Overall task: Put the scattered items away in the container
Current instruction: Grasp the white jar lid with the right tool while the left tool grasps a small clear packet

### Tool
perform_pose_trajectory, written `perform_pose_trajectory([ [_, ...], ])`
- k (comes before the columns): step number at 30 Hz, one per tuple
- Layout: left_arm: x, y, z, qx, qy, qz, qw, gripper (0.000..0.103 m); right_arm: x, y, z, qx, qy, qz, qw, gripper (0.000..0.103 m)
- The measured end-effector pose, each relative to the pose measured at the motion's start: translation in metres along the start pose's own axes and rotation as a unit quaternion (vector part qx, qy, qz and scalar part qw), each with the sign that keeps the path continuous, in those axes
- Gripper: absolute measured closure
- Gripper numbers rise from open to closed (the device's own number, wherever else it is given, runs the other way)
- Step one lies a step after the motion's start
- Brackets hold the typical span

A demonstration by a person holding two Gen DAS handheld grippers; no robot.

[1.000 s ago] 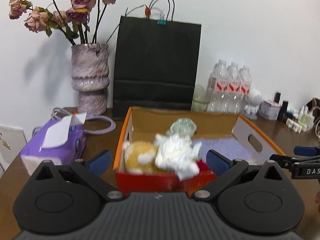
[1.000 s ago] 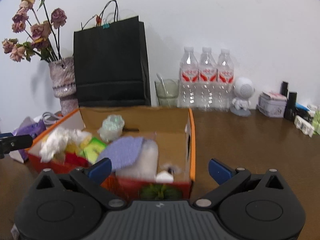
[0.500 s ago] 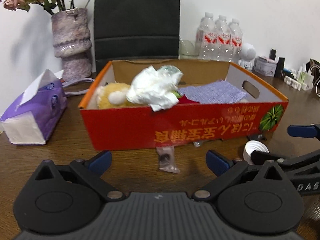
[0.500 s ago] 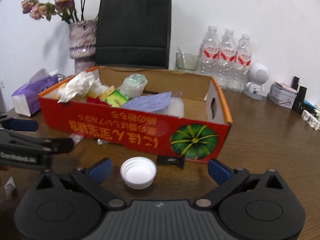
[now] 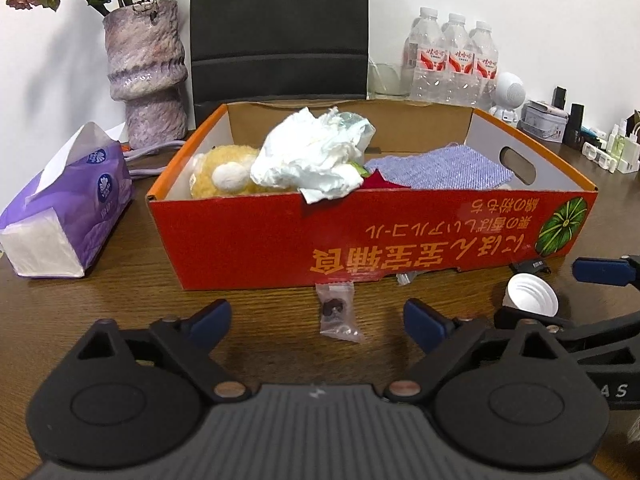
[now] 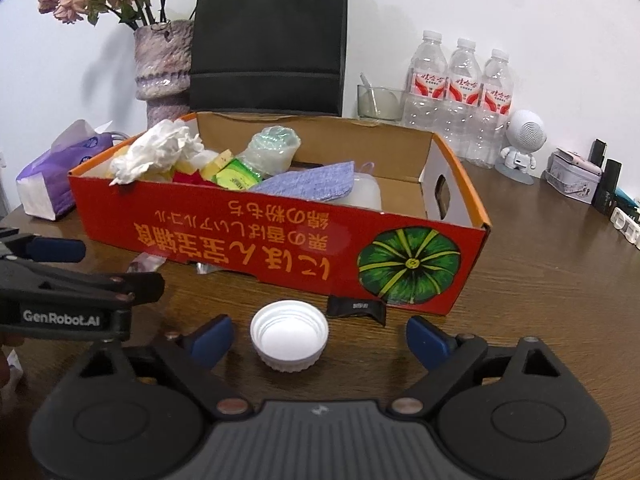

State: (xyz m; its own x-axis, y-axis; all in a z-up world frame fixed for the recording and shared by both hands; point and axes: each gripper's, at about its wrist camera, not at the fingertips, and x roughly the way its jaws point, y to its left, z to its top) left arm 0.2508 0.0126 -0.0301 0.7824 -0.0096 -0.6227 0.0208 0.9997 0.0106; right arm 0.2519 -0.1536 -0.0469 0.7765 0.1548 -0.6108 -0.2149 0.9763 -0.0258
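Both grippers have dropped from above the box (image 5: 360, 236) to table level, jaws just narrowing but empty: left gripper (image 5: 316, 316) brackets the small packet (image 5: 338, 312), right gripper (image 6: 320, 334) the white cap (image 6: 289, 335), pickups next.

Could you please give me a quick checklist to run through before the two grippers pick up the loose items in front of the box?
1. White cap sits between the right gripper's jaws, which have just been closing; pads not touching yet: ok.
2. Small packet lies ahead of the left gripper, jaws also closing, nothing gripped: ok.
3. Grippers clear of each other: ok, though close.
4. Box has room at its right end: ok.
5. Black clip and wrappers under the box edge remain outside: not ok.
6. Cap empty: ok.
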Motion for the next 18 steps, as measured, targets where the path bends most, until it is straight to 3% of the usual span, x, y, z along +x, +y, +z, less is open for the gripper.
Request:
perform_pose_trajectory([
  [1,0.001,0.0,0.0,-0.003,0.005,-0.005,1.0,0.035,0.001,0.001,0.0,-0.002,0.004,0.005,1.0,0.021],
  [2,0.0,0.0,0.0,-0.004,0.003,-0.004,1.0,0.056,0.002,0.003,-0.001,-0.003,0.006,0.012,1.0,0.032],
  [4,-0.003,0.004,0.001,-0.014,0.002,-0.014,0.9998,0.086,-0.001,0.003,-0.001,0.0,0.003,0.033,0.999,0.055],
  [5,-0.005,0.007,0.001,-0.024,0.001,-0.025,0.9994,0.087,-0.003,0.003,-0.002,0.002,0.002,0.037,0.999,0.064],
  [18,-0.023,0.009,-0.002,-0.01,-0.033,-0.04,0.9986,0.089,-0.017,-0.004,-0.002,0.012,-0.03,0.044,0.998,0.064],
])
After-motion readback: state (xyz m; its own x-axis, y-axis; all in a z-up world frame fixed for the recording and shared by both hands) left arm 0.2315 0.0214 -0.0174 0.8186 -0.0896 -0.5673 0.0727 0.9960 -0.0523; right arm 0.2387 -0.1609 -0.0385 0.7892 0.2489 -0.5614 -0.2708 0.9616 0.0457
